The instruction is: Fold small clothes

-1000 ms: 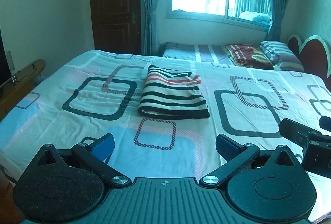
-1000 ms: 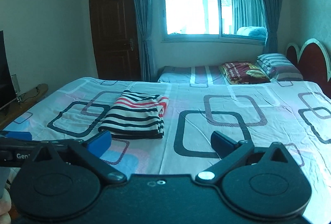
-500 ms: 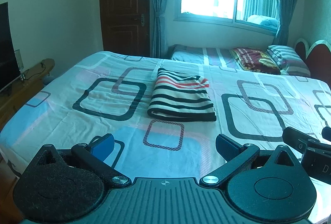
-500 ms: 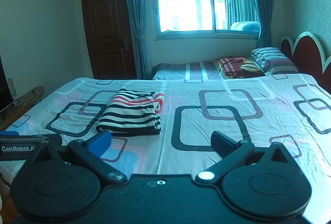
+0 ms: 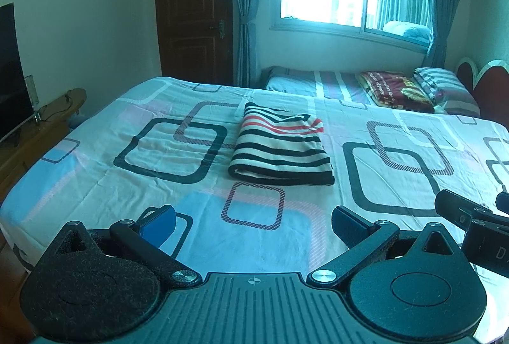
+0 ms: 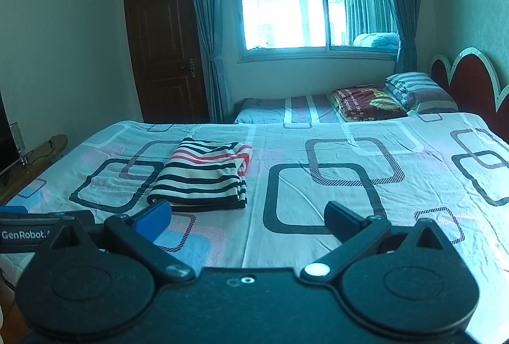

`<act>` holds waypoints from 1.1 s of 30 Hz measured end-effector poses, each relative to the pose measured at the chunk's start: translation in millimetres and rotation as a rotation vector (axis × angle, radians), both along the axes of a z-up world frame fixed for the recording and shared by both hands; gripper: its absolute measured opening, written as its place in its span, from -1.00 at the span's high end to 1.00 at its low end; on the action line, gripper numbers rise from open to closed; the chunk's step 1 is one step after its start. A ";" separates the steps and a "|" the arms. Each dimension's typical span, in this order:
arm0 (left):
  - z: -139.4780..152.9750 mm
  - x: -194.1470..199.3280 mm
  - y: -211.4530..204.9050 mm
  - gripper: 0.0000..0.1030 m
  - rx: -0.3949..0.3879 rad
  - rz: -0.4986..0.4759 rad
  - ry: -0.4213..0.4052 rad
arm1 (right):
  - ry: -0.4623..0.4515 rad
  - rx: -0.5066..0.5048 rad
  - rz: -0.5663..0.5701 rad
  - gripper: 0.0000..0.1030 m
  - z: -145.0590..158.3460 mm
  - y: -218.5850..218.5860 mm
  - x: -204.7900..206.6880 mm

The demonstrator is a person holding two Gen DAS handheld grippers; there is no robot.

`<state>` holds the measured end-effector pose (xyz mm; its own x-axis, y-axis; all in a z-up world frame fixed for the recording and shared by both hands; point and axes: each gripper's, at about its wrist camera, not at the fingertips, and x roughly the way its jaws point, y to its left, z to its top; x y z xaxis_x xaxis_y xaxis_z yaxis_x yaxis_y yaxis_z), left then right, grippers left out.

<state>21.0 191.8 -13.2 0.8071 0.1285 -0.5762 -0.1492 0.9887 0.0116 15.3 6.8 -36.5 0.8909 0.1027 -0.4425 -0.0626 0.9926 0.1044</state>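
A folded garment with black, white and red stripes (image 5: 281, 147) lies flat on the bed sheet (image 5: 159, 153), seen also in the right wrist view as the striped garment (image 6: 203, 177). My left gripper (image 5: 253, 221) is open and empty, held back from the garment near the bed's front edge. My right gripper (image 6: 248, 220) is open and empty too, well short of the garment and to its right. Part of the right gripper's body shows at the left wrist view's right edge (image 5: 470, 223).
The patterned sheet covers a wide bed (image 6: 350, 185). Pillows and a dark red folded blanket (image 6: 366, 102) lie by the headboard (image 6: 470, 83). A brown door (image 5: 194, 19), curtains and a window stand beyond. A wooden stand with a television (image 5: 9, 70) is at left.
Both grippers have drawn back and lifted a little from the bed; the folded garment looks smaller and farther away. The garment itself has not moved.
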 end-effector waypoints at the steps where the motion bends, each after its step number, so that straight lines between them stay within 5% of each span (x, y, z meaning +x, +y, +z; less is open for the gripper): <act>1: 0.1 0.2 -0.2 -1.00 -0.001 0.000 0.002 | -0.002 0.000 0.000 -0.98 0.3 0.1 0.3; 33: -5.6 8.5 -1.4 -1.00 -0.003 0.002 0.023 | 0.017 0.002 0.004 -0.98 -3.3 0.0 7.2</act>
<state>29.5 190.4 -18.8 0.7936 0.1283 -0.5947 -0.1508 0.9885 0.0120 22.5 6.7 -39.8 0.8830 0.1071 -0.4570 -0.0645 0.9921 0.1078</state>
